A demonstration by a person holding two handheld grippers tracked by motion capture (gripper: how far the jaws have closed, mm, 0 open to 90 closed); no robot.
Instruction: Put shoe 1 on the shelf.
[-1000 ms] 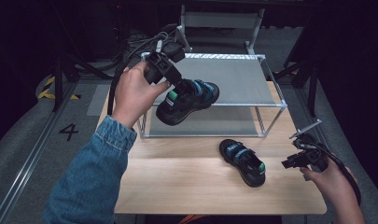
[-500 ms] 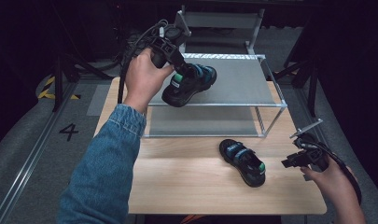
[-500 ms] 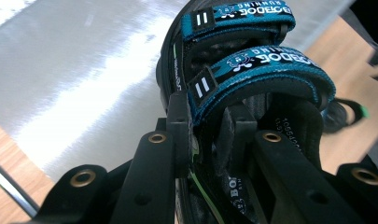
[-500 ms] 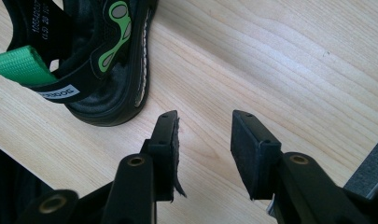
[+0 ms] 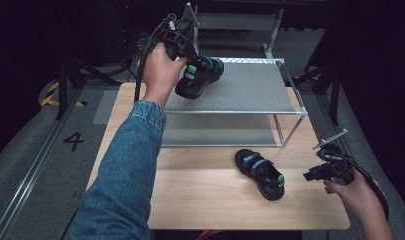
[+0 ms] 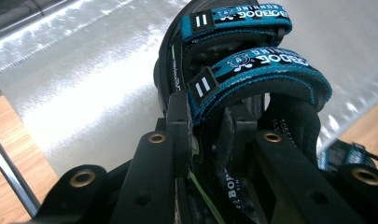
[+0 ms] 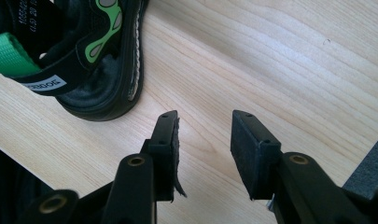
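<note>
At the far left, our left gripper (image 5: 184, 56) is clamped on the side of a black-and-teal sandal (image 5: 202, 75) over the grey rack shelf (image 5: 250, 90). Nearer, the second sandal (image 5: 260, 172) lies on the wooden table (image 5: 200, 195). At the right, our right gripper (image 7: 203, 135) hovers with jaws apart, empty.

wooden table (image 5: 200, 200), metal rack (image 5: 250, 112), sandal (image 5: 260, 173)

We saw a pale, smooth wood table (image 5: 210, 200), a grey shiny metal rack (image 5: 240, 95), sandals (image 5: 260, 172) with woven cloth straps, and matt black plastic jaws.
</note>
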